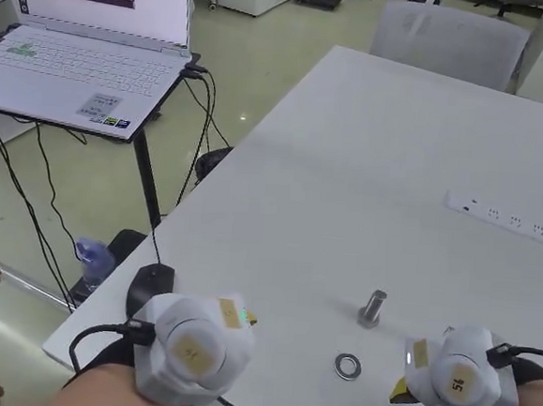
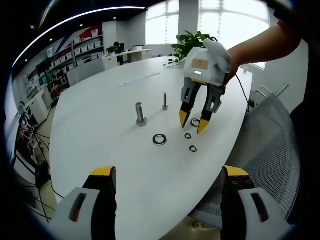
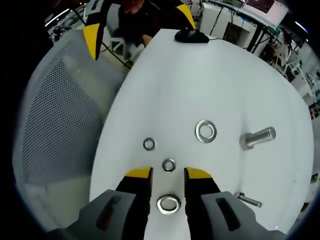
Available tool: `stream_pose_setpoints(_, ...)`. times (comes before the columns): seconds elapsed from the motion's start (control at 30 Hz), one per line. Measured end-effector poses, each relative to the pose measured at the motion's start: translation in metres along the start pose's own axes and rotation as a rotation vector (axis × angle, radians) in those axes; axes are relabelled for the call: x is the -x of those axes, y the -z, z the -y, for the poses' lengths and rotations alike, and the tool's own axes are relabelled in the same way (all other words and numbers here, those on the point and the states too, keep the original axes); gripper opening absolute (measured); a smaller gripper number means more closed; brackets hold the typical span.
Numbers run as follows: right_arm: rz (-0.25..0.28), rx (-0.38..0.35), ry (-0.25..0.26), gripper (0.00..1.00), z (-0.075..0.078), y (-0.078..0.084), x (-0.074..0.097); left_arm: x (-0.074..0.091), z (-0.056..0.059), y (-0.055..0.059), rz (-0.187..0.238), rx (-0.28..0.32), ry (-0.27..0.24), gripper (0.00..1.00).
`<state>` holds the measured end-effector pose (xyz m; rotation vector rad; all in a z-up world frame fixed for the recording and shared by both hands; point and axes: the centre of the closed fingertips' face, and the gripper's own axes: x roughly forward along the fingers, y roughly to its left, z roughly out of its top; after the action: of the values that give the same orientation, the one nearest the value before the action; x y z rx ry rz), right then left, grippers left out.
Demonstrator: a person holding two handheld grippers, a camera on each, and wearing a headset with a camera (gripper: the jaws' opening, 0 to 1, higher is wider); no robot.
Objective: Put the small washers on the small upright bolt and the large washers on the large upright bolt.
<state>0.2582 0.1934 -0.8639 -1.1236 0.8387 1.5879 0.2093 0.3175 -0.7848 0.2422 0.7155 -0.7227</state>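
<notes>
On the white table (image 1: 349, 171) stand a large upright bolt (image 1: 372, 308) and a small upright bolt (image 2: 165, 101). One large washer (image 1: 347, 366) lies flat in front of the large bolt. My right gripper (image 3: 168, 173) is open and points down at the table. A second large washer (image 3: 168, 203) lies between its fingers, and a small washer (image 3: 169, 164) lies just past its tips. Another small washer (image 3: 149, 144) lies to the side. My left gripper (image 2: 169, 175) is wide open and holds nothing, back at the table's near edge.
A laptop (image 1: 76, 56) sits on a stand left of the table, with cables and a blue bottle (image 1: 93, 260) below. A black mouse (image 1: 150, 283) lies at the near corner. A power strip (image 1: 510, 220) lies at the right. A grey chair (image 1: 449, 43) stands at the far end.
</notes>
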Motion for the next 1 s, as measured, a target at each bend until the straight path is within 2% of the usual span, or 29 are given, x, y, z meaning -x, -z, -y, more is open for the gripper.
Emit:
stream_pose_setpoints(0.5,-0.013,-0.016,0.000,0.25,-0.002,0.002,-0.016,0.003,0.002,0.000,-0.006,0.001,-0.003,0.82)
stream_pose_setpoints(1.0,-0.022,0.004,0.018,0.20,0.000,0.002,-0.014,0.005,0.005,0.004,-0.002,0.013,-0.009,0.80)
